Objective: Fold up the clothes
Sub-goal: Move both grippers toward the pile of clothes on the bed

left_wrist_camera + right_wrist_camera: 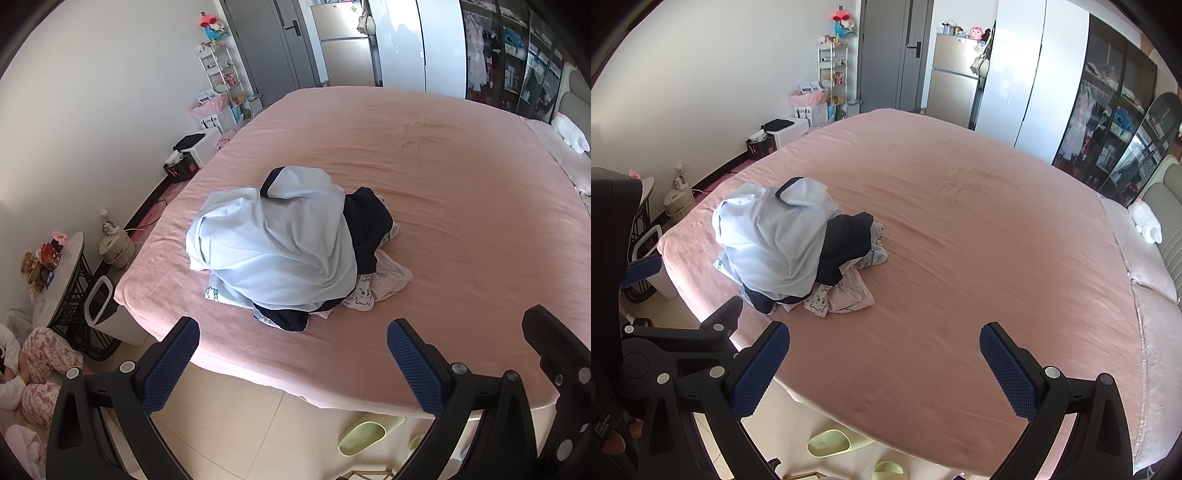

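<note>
Left wrist view looks steeply down past the left gripper [293, 349], whose two blue-padded fingers stand fully apart with nothing between them. Straight ahead of the fingertips, near but not touching, a heap of crumpled clothes [291, 247] lies on the pink-sheeted bed [461, 206]. A pale blue soft cotton top [273, 243] drapes over the heap; a dark navy garment [369, 221] pokes out beyond it and to the right, and a small white cartoon-printed piece [364, 297] spills out on the near right side. All of it looks light, limp and likely to slide layer over layer. A sound place to take hold would be the pale top's dark-trimmed edge [271, 181] at the far crest, or its free hem nearest the fingers, so that it peels off alone. The right gripper's black frame [554, 347] shows at the right.

Right wrist view has the right gripper [882, 349] equally wide apart and empty, over bare sheet. The heap [790, 251] sits ahead and well to the left of its fingers. From this side the printed piece [834, 297] is the closest loose edge, thin enough to need a pinch against the mattress.
</note>
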A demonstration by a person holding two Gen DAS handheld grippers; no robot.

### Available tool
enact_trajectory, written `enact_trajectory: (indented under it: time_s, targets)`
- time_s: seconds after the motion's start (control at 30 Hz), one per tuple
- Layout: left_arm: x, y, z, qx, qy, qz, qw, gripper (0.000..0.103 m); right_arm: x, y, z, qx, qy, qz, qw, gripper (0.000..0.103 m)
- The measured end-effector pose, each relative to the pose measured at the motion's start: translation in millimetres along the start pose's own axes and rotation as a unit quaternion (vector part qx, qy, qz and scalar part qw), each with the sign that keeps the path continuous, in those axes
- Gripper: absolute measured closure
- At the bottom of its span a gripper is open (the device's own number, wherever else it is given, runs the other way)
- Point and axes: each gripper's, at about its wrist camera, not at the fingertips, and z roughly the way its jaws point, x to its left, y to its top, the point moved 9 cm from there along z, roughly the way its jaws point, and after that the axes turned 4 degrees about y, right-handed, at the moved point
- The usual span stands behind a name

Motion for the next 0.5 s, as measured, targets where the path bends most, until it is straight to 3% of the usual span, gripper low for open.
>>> enact_trajectory:
  time_s: [0.5]
  targets:
    - [13.8, -2.6, 22.5, 0.021, 0.001, -0.025, 0.9995, 0.000, 11.5, 5.0, 18.0, 0.010, 0.007, -0.009, 1.000, 0.000]
